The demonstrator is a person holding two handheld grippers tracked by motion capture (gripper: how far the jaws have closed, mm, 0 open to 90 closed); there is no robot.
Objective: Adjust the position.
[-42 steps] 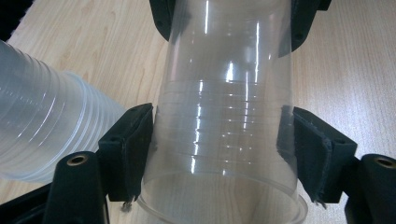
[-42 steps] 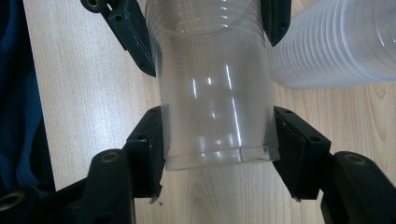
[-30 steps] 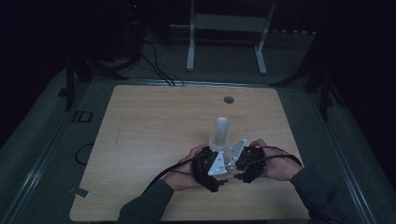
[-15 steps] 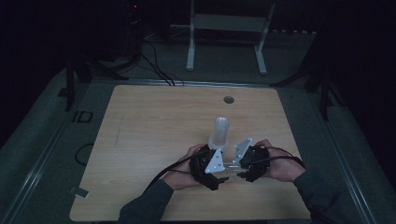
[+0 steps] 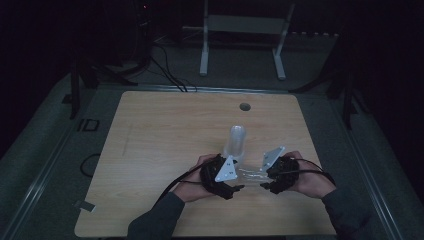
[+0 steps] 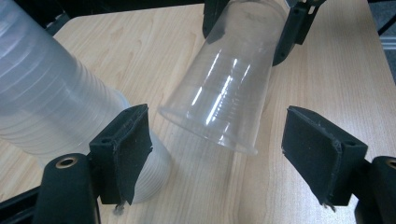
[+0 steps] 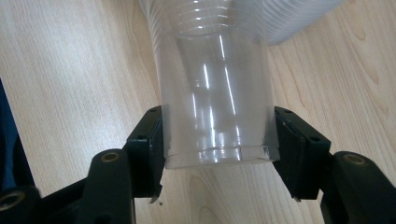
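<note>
A single clear plastic cup (image 7: 217, 102) lies sideways between the jaws of my right gripper (image 7: 217, 154), which is shut on its base end. In the left gripper view the cup (image 6: 224, 93) points its open rim toward me, held at its far end by the other gripper's jaws. My left gripper (image 6: 224, 158) is open, its pads (image 6: 133, 154) apart from the cup. A tall stack of clear cups (image 6: 46, 102) stands just left of that gripper's left jaw. From above, the stack (image 5: 235, 142) rises behind the left gripper (image 5: 235, 186) and right gripper (image 5: 266, 181).
The wooden table (image 5: 160, 135) has a round cable hole (image 5: 244, 106) near its far edge. A white metal stand (image 5: 240, 30) and cables sit on the dark floor beyond the table.
The two hands have drawn apart. The right gripper has moved right with the single cup, away from the left gripper and the stack.
</note>
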